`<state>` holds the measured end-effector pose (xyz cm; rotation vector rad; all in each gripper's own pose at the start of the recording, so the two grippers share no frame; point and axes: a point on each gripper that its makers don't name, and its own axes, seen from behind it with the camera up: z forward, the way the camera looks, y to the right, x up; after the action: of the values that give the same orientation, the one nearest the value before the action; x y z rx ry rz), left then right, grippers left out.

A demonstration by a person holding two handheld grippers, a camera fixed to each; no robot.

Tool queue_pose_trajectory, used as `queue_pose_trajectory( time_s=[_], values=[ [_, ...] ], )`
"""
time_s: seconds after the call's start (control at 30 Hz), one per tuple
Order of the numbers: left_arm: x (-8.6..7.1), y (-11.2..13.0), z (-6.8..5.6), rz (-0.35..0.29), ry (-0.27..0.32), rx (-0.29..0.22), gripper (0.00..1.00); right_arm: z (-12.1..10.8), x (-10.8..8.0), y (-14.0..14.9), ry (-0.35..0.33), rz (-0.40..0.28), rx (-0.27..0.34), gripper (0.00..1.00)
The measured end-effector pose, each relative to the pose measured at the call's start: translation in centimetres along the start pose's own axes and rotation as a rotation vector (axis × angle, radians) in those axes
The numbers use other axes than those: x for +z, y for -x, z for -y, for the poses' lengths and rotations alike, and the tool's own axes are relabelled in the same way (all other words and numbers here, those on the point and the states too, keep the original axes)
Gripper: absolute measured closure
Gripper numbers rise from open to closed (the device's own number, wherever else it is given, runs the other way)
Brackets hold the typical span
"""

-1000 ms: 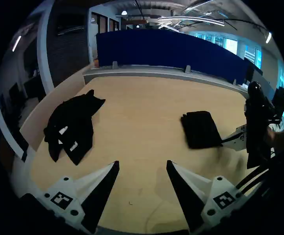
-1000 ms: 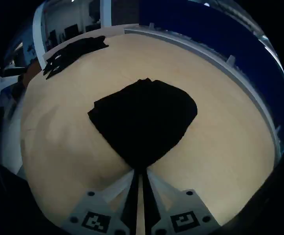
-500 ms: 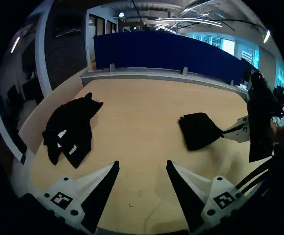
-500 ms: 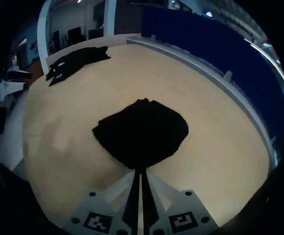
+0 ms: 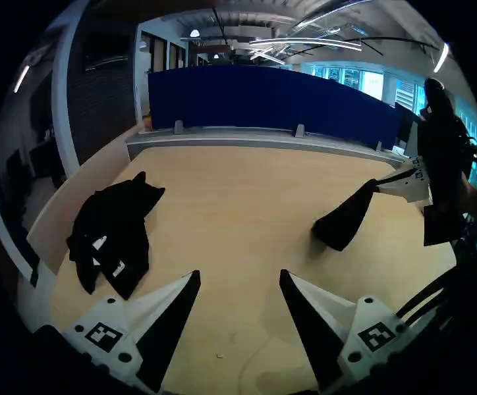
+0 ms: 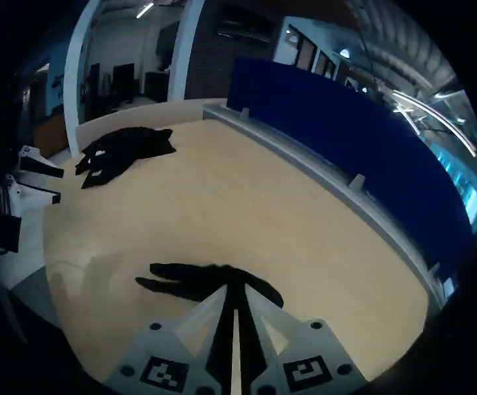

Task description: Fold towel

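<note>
Jaws of the right gripper clench the towel; it slants toward the desk, lower end nearer the spread, empty left gripper.

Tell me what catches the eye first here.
A black towel dangles from the shut right gripper over the pale wooden table, right side of the left gripper view. A heap of black cloth lies at the table's left, and the left gripper hovers open, empty.
</note>
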<state>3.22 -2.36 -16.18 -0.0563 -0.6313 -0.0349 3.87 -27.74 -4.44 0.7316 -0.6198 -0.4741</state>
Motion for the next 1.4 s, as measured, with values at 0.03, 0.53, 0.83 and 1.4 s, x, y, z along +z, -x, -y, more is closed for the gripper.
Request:
queue_pose_trajectory(
  time_s=[0.03,0.53,0.83,1.4],
  values=[
    [0.0,-0.1,0.0,-0.002,0.003,-0.001,0.11,-0.1,-0.3,-0.3,0.004,-0.005,0.0,0.97],
    [0.4,-0.7,-0.6,-0.003,0.06,0.02,0.11,-2.3,-3.7,-0.8,0.069,-0.017,0.03,0.97],
    [0.9,-1.2,-0.7,-0.005,0.083,0.032,0.11,-4.1,-6.0,-0.3,0.107,-0.017,0.069,0.97],
    [2.6,-1.4,-1.5,-0.008,0.041,0.03,0.11,-11.9,-10.7,3.3,0.139,-0.027,0.138,0.97]
  ],
)
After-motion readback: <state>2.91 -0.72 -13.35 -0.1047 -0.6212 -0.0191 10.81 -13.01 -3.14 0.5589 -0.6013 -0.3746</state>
